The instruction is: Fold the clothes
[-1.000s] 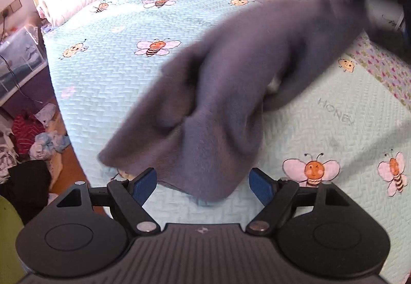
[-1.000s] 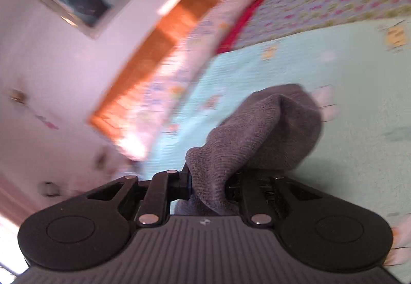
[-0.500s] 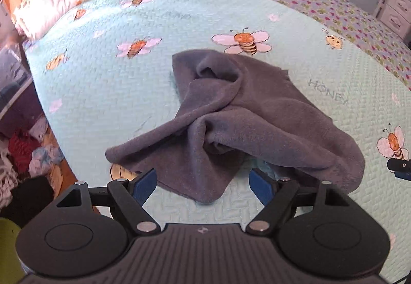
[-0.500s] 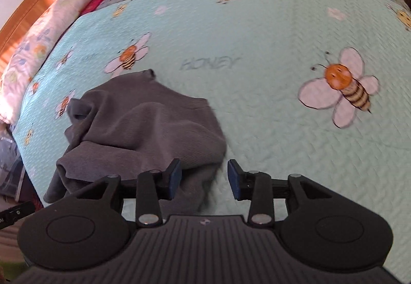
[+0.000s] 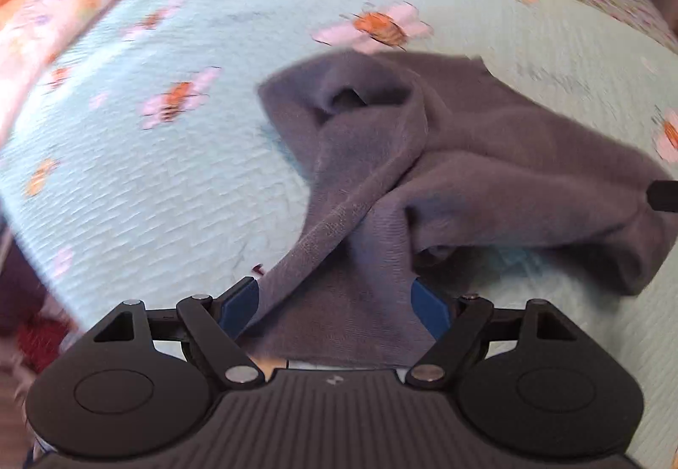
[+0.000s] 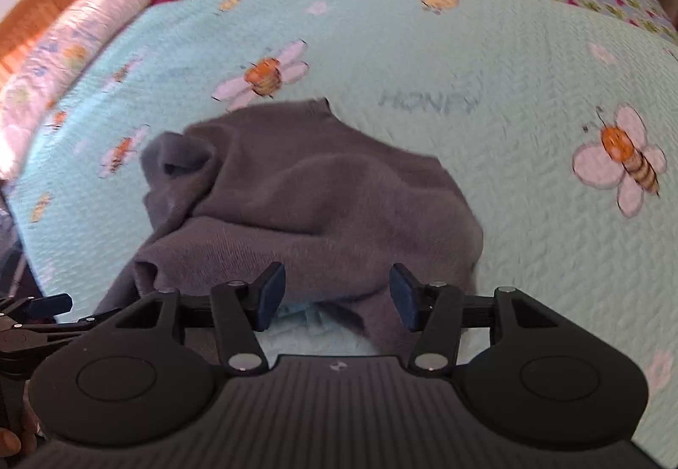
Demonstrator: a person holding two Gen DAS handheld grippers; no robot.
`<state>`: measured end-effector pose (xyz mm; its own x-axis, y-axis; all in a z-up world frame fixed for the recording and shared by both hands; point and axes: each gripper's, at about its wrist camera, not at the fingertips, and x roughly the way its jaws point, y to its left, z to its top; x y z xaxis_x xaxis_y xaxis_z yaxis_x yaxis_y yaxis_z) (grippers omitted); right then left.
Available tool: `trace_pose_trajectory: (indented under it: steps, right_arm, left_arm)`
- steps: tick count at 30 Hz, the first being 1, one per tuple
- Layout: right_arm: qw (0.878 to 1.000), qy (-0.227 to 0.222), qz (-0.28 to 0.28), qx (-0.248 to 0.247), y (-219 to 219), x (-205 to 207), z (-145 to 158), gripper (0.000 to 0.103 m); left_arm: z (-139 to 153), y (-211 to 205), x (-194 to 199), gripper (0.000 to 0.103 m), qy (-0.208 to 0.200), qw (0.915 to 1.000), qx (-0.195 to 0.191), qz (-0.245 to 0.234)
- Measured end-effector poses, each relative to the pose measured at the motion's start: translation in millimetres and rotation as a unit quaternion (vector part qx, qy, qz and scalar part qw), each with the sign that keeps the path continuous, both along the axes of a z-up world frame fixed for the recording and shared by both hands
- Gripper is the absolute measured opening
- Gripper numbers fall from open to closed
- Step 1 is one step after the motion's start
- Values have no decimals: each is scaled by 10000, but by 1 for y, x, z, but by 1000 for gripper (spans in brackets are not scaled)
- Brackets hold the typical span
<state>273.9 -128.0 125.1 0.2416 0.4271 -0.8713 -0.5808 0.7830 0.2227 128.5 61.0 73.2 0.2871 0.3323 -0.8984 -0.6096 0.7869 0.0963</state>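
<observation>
Mint-green bee-print bedspread (image 6: 487,57) covers the bed, and a crumpled grey garment (image 6: 305,193) lies bunched on it near the front edge. Both the left gripper (image 5: 334,305) and the right gripper (image 6: 337,295) are spread wide with grey cloth between their fingers; through the blur, neither seems to pinch it.

fuzzy matt grey cloth (image 5: 487,155), quilted textured bedspread (image 5: 169,189)
</observation>
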Motion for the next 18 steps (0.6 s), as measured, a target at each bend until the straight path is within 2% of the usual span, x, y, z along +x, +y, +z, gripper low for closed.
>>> trace_pose_trajectory:
  steps: [3,5,6,8,10,11,13,14,15,17,18]
  right_arm:
    - [9990,24,-343,-279,21,-25,-15,55]
    - [9959,178,-807,-380,23,-36,-24,55]
    - [9938,269,-1000,-410,23,-41,-29,55]
    - [9896,339,-1315,-476,28,-51,-34,55]
    - [9859,431,-1552,-464,32,-60,-39,55]
    - [9844,481,-1637,-430,33,-64,-41,55]
    - [9819,491,-1787,-400,30,-68,-42,55]
    - [9803,441,-1887,-395,26,-69,-42,55]
    - [9783,358,-2000,-403,19,-67,-43,55]
    - [9739,194,-2223,-418,6,-62,-46,55]
    - [9722,130,-2299,-420,-1,-59,-50,55]
  left_arm:
    - [-20,28,1,82,-54,9983,67,-583]
    - [-36,43,7,82,105,9949,51,-1005]
    - [-46,51,10,82,187,9925,-66,-1205]
    - [-67,64,14,79,195,9843,-547,-1668]
    - [-78,82,15,42,163,9805,-972,-1699]
    - [-83,91,16,13,151,9786,-1177,-1682]
    - [-65,131,1,10,-240,9905,-1097,-794]
    - [-52,153,-12,12,-497,9936,-976,-279]
    - [-38,175,-26,14,-764,9933,-837,240]
    - [-21,204,-50,17,-826,9888,-495,1142]
    - [-20,209,-54,19,-696,9895,-394,1206]
